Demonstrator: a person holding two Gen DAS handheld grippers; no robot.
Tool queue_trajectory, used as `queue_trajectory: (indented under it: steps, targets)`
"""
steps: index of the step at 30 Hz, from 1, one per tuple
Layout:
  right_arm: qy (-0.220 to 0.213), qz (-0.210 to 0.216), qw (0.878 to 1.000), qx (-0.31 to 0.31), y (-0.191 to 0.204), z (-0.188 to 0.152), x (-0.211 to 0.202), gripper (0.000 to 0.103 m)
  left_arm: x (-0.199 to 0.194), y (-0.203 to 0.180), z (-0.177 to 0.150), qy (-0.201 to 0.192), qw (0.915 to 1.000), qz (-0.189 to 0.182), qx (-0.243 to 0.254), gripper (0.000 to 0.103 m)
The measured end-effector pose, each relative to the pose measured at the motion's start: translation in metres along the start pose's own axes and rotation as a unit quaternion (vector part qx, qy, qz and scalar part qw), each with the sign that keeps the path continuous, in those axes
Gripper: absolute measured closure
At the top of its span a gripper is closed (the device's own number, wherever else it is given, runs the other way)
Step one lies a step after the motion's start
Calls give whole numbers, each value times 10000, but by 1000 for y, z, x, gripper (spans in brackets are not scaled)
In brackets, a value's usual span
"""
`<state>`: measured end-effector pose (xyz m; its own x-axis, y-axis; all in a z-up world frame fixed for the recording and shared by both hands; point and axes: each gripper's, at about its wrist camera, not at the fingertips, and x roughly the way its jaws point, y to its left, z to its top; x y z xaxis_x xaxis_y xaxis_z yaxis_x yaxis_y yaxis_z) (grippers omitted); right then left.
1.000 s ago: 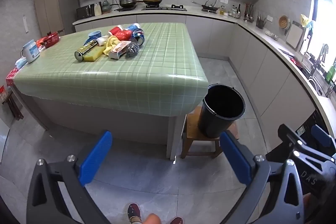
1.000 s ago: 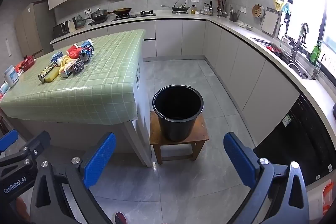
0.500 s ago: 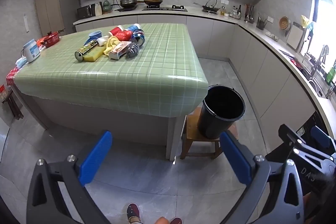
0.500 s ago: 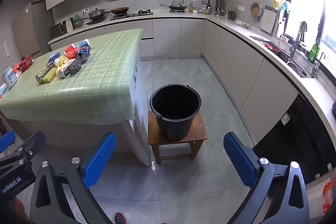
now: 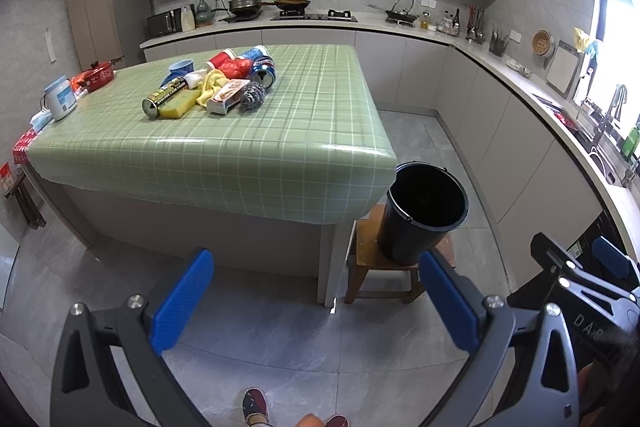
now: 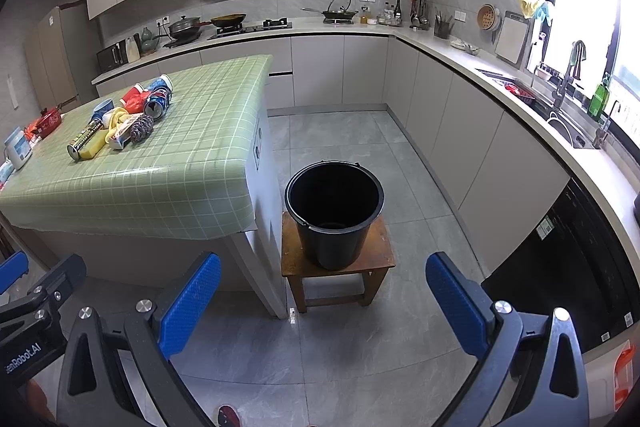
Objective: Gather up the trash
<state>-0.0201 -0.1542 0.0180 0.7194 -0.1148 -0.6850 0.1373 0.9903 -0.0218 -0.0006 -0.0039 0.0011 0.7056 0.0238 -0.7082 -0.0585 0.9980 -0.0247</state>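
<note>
1. The counter (image 5: 280,147) under its green checked cloth fills the left of both my views; its near half is bare.
2. A black bucket (image 6: 334,211) stands upright on a small wooden stool (image 6: 380,259) just beside the counter's near right corner; I see nothing inside it.
3. My left gripper (image 5: 316,301) hangs over the grey floor, well short of the counter, jaws spread wide with nothing between the blue pads (image 5: 182,301).
4. My right gripper (image 6: 324,303) hangs low before the stool, jaws likewise wide apart and holding nothing.
5. The trash (image 5: 212,85) lies in one heap on the counter's far left part, well apart from both grippers.
6. In that heap: a dark spray can (image 5: 164,97) on its side against a yellow sponge (image 5: 178,107), a steel scourer (image 5: 253,95) touching a flat carton (image 5: 226,97), a yellow cloth (image 5: 212,83), and red and blue cans behind.
7. A shoe (image 5: 255,403) shows at the bottom edge of the left view.
</note>
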Motion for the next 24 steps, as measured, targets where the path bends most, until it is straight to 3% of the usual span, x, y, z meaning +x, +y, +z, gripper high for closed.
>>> queue_trajectory:
  steps: [24]
  targets:
    - [5,8,10000,-2,-1,2,5,0,7,6,2,88,9999,26,-58,0]
